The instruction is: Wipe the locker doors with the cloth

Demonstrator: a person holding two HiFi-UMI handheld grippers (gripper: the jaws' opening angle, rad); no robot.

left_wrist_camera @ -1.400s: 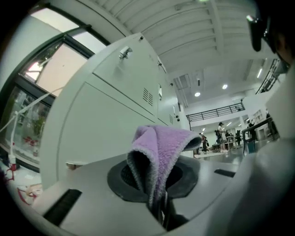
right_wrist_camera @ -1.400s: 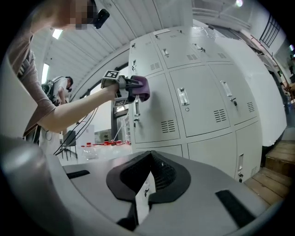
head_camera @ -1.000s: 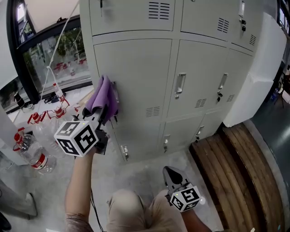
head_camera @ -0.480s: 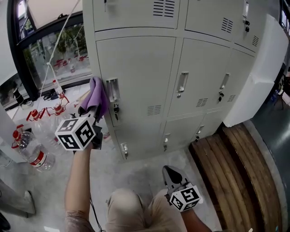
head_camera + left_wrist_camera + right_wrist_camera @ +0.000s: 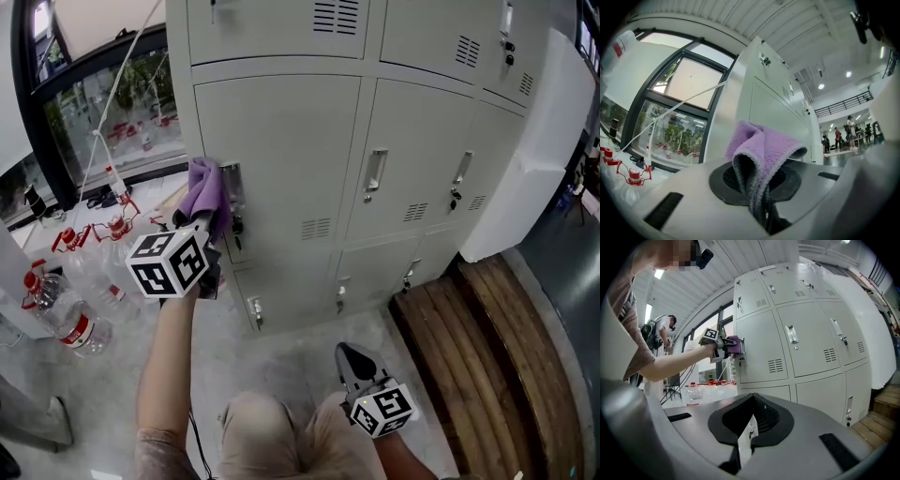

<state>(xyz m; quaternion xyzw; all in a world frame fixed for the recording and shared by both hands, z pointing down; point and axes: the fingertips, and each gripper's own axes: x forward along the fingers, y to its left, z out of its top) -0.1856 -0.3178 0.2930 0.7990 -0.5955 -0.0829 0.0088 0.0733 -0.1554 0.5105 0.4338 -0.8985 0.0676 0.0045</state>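
Head view: left tool [image 5: 210,223] clamps cloth [image 5: 203,190] at door [image 5: 286,150] edge, wiping; next, sweep across it. Right tool [image 5: 352,356] closed, empty.

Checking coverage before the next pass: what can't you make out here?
- Head view: the cloth overlaps the handle at its left edge and hides its own contact with the door.
- Left gripper view: the cloth fills the middle, hiding that contact too.
- Head view: the top lockers are cut off by the upper edge.
- Smudges on the door: too small in any view.
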